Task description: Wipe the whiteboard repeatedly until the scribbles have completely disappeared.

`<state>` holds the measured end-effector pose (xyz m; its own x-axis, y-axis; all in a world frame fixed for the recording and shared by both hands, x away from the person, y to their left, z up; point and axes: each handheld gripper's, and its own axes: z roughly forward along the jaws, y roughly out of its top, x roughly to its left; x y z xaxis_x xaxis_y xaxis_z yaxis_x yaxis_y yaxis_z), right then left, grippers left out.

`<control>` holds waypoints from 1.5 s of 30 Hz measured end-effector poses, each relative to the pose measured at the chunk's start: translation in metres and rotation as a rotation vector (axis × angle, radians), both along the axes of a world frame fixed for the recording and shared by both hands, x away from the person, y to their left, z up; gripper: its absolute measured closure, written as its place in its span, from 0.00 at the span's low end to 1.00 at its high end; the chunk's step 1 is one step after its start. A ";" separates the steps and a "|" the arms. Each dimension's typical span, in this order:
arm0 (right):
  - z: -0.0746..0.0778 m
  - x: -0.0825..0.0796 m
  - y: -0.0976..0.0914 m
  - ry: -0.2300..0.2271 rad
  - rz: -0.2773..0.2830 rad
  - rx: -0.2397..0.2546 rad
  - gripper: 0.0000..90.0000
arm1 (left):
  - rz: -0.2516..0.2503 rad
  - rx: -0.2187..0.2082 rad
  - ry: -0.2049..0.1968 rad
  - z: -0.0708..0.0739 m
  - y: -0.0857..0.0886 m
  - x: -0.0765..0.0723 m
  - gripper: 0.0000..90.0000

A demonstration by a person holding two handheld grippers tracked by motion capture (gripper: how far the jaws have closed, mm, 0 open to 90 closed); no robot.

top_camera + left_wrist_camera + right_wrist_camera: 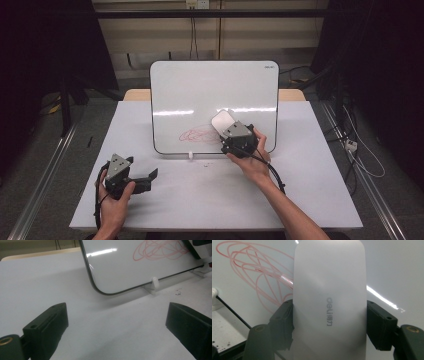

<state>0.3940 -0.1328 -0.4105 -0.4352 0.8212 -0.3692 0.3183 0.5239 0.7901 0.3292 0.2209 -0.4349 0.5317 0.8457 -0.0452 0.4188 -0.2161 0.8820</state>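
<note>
Right tool (329, 322) clamps a smooth, rounded white eraser (329, 290); left tool (117, 325) gapes wide; glossy whiteboard (200, 90).

Both forearms are bare, no sleeves on show. The left gripper (142, 181) is a chunky black block topped by a grey three-cornered plate, with a black cable looping off its rear. The right gripper (227, 131) matches: black housing, grey triangular plate, thick black cable trailing back along the arm. Up close, the jaws are matt black, blocky, with small screw holes and brass-coloured inserts at the base.
</note>
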 end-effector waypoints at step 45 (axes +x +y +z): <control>-0.011 -0.008 0.026 -0.042 -0.023 -0.082 0.35 | -0.013 0.004 0.012 0.000 -0.004 0.001 0.05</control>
